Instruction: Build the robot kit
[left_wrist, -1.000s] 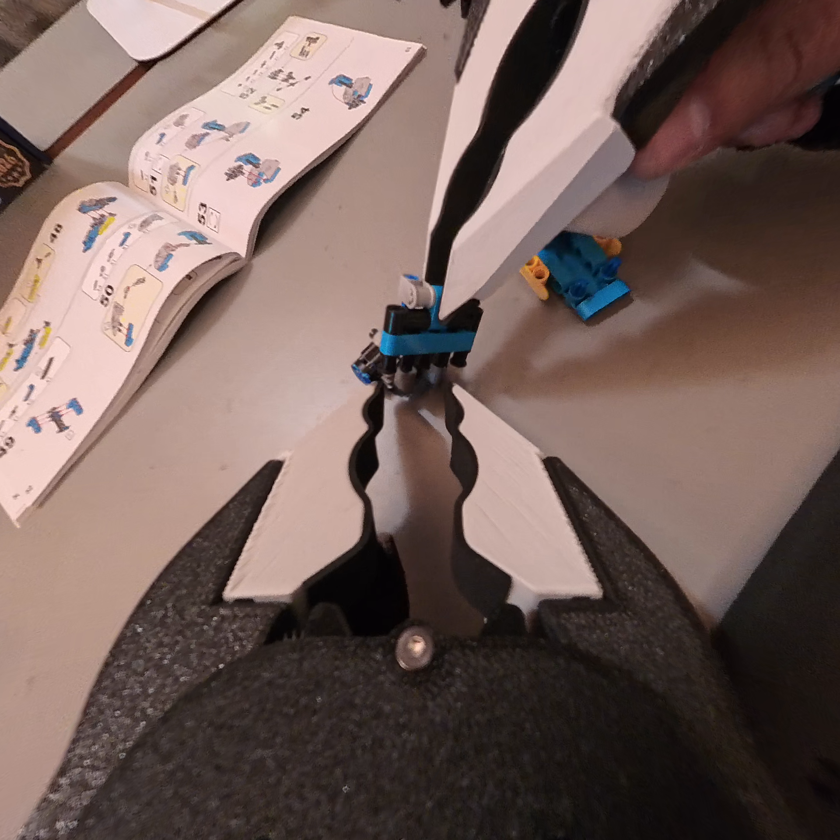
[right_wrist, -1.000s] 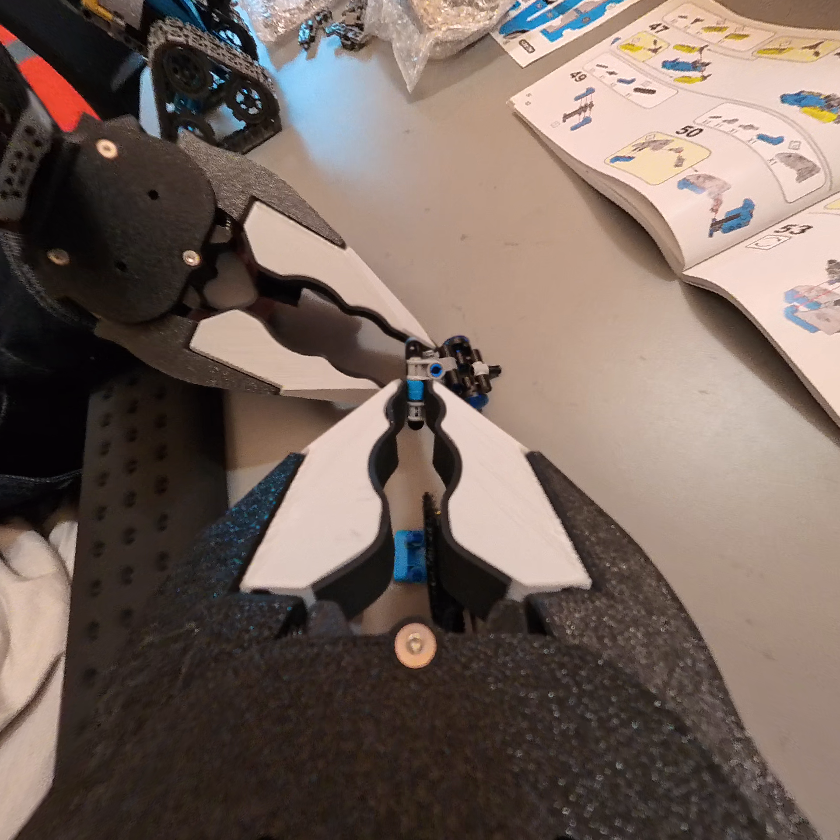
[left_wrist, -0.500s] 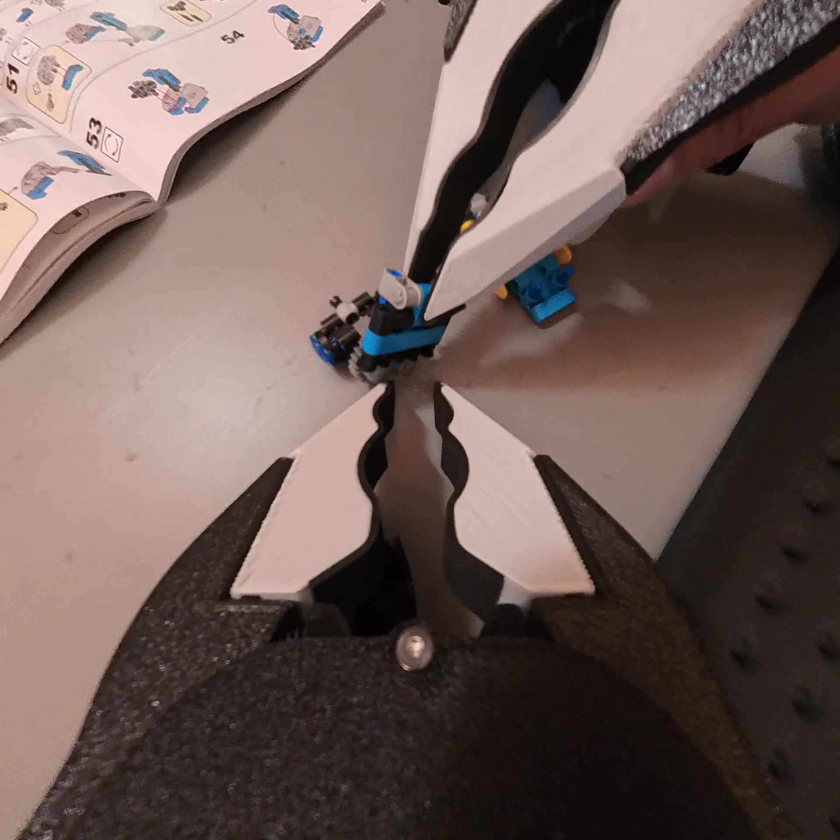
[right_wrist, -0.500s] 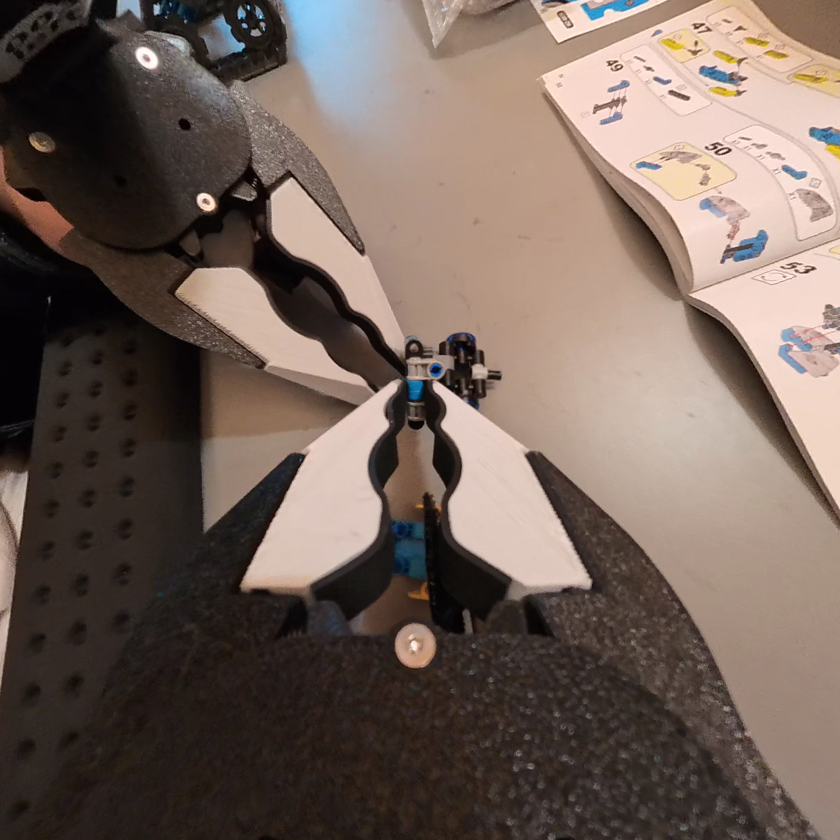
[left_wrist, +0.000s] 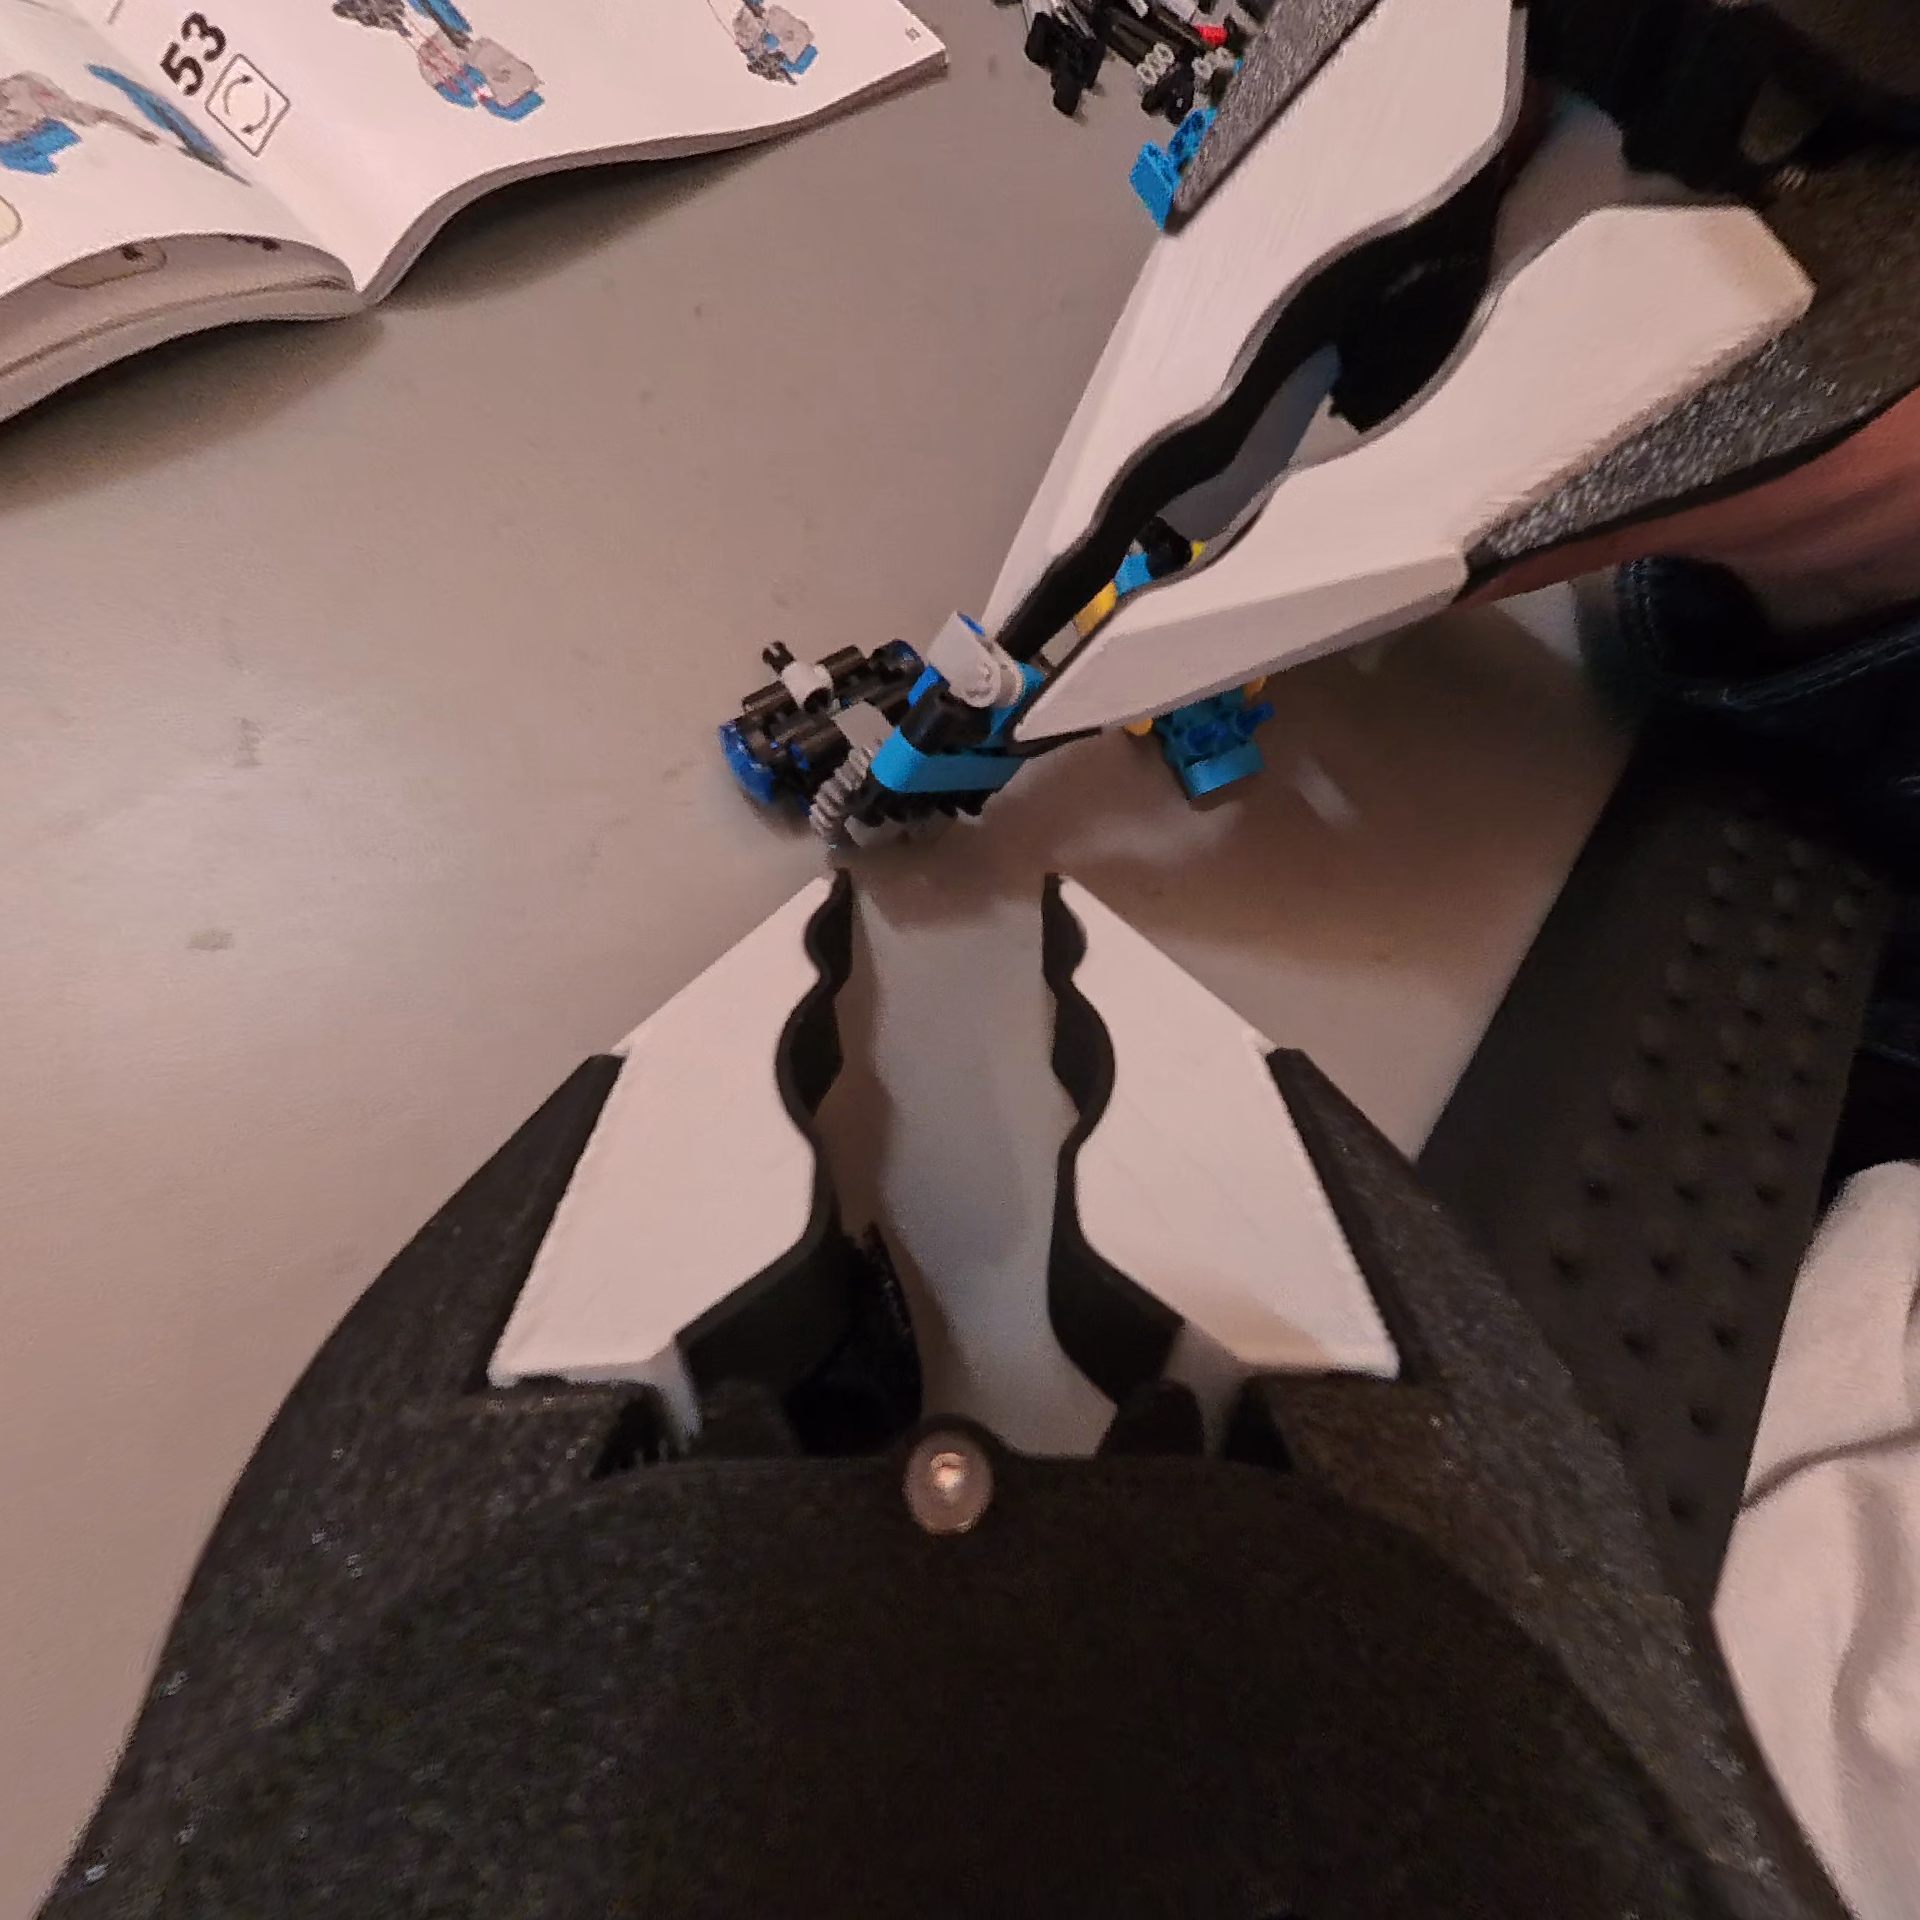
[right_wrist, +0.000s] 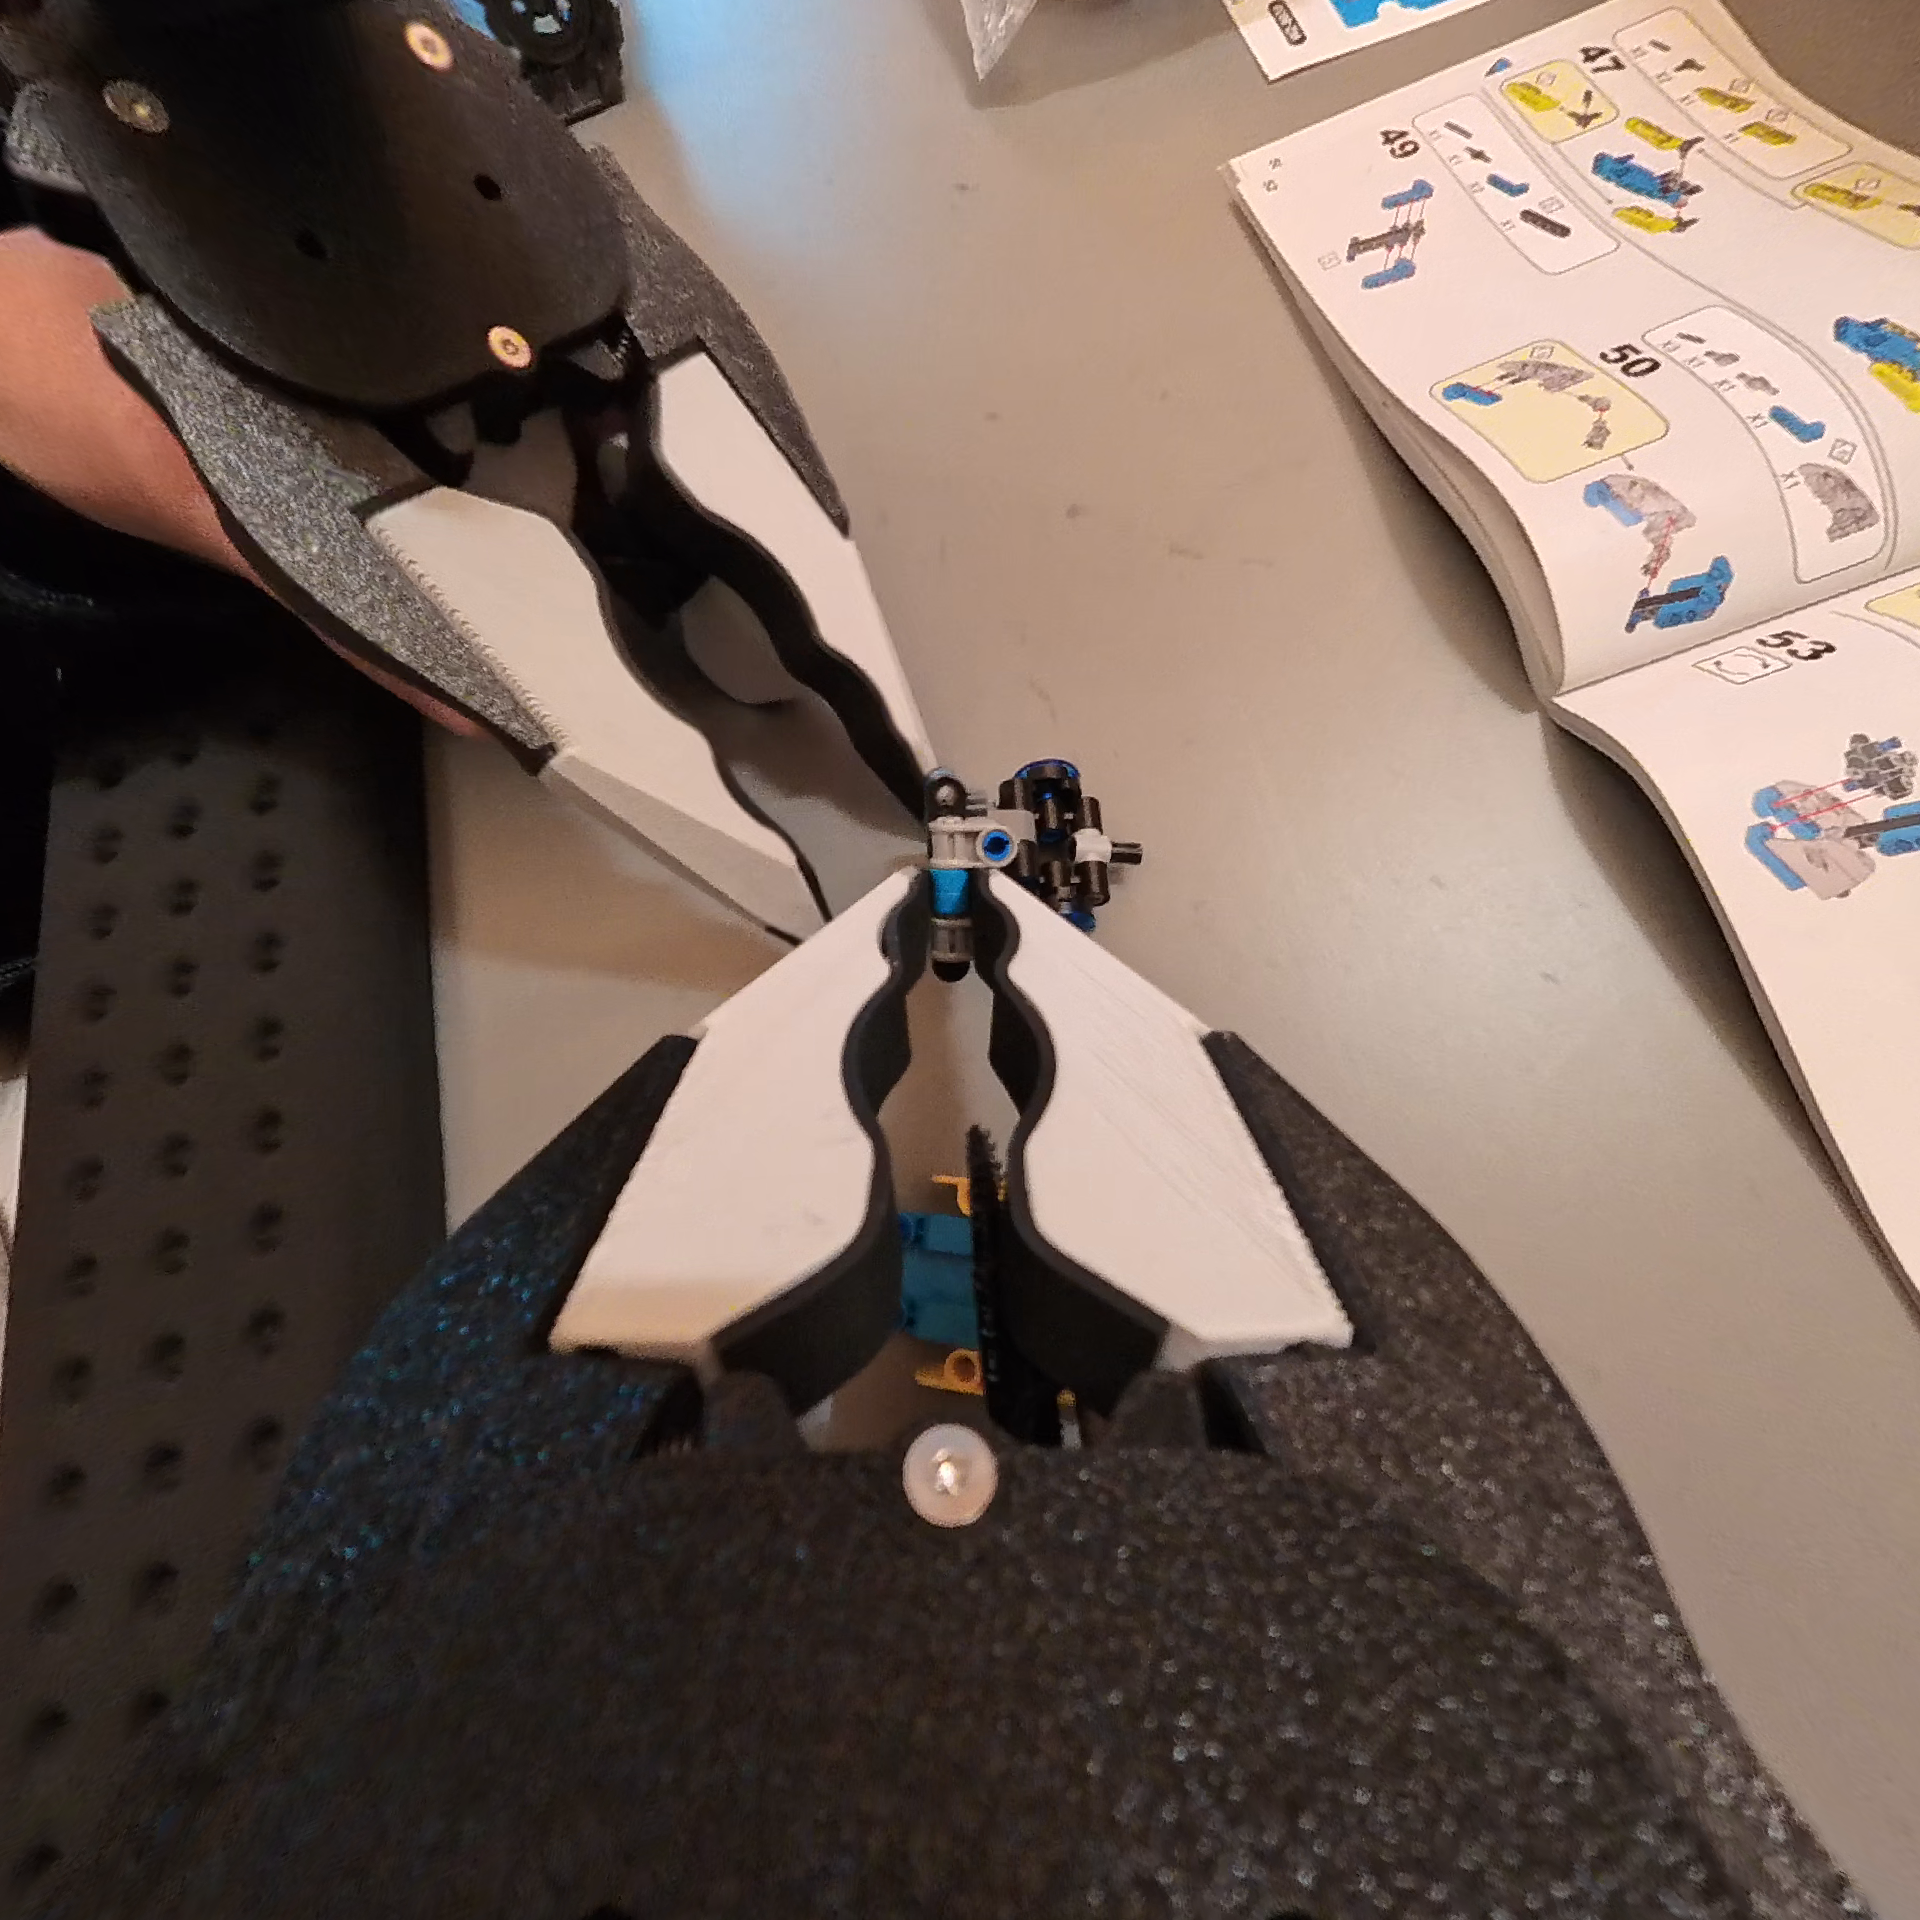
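While your right gripper (right_wrist: 951, 894) pinches the small brick assembly (left_wrist: 883, 727) by its blue beam, resting on the table (left_wrist: 416, 727), your left gripper (left_wrist: 945, 883), fingers spread, sits just short of it: light, rigid, probably pops apart.

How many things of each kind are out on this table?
Hand-held gripper: 2, left open and empty, right shut on the brick assembly
Brick assembly: 1
Small blue-and-yellow brick piece: 1
Open booklet: 1
Pile of loose black parts: 1
Total: 6
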